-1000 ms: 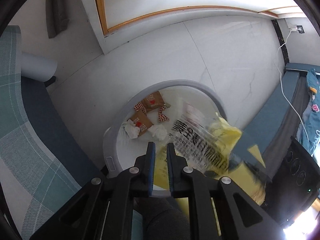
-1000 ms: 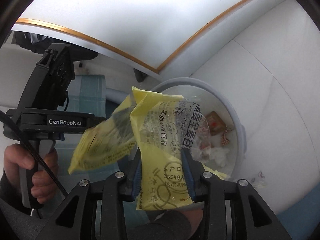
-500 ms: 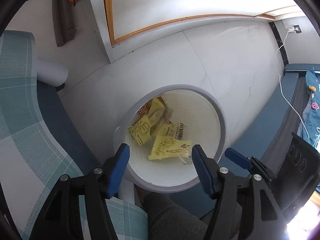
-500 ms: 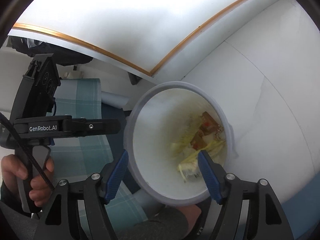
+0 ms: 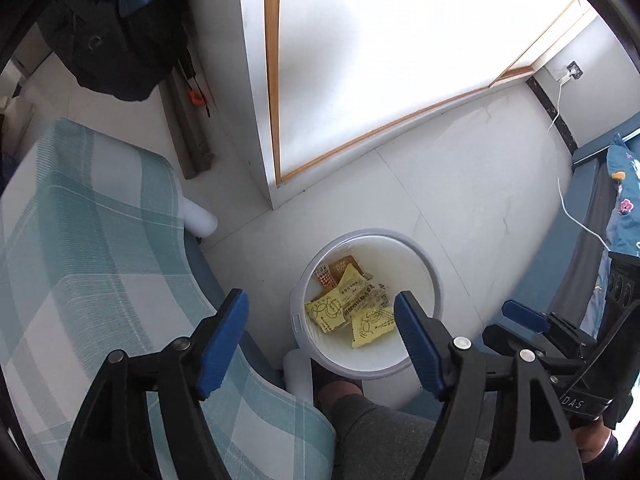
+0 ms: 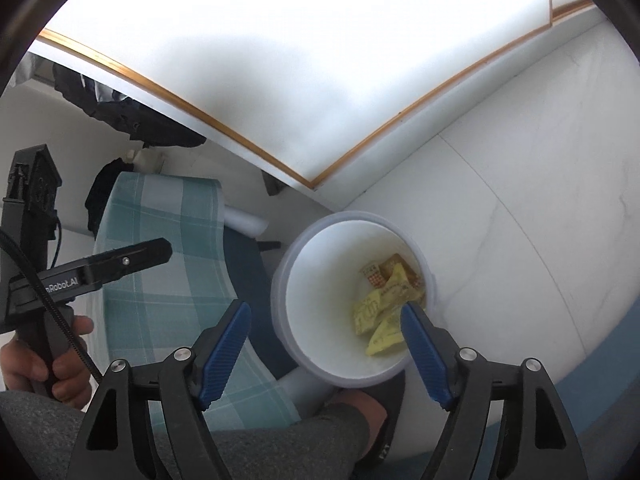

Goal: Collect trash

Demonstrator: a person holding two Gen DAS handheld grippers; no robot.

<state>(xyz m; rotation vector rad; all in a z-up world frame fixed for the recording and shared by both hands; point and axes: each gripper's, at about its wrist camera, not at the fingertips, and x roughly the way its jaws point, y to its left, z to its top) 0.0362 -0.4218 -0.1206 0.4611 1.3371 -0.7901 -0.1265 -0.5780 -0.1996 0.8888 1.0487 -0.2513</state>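
Observation:
A white round trash bin (image 5: 434,280) (image 6: 280,304) stands on the floor below both grippers. Inside it lie yellow snack wrappers (image 5: 340,306) (image 6: 374,310) on top of brown wrappers (image 5: 344,265). My left gripper (image 5: 320,308) hangs high above the bin, its blue-padded jaws still opening, with nothing between them. My right gripper (image 6: 326,322) is also above the bin, jaws still opening and empty. In the left wrist view the right gripper (image 5: 524,316) shows at the right edge. In the right wrist view a hand holds the left gripper's handle (image 6: 44,280) at the left.
A teal plaid chair seat (image 5: 88,240) (image 6: 160,264) sits left of the bin. A person's grey-trousered leg and foot (image 5: 360,412) are just in front of it. A blue bed edge (image 5: 568,264) and a white cable (image 5: 576,216) lie to the right. Dark clothes (image 5: 120,40) hang behind.
Both grippers let go of the yellow wrappers, which dropped into the bin. Both sets of jaws spread wide, and both grippers rose, so the bin looks smaller and farther below.

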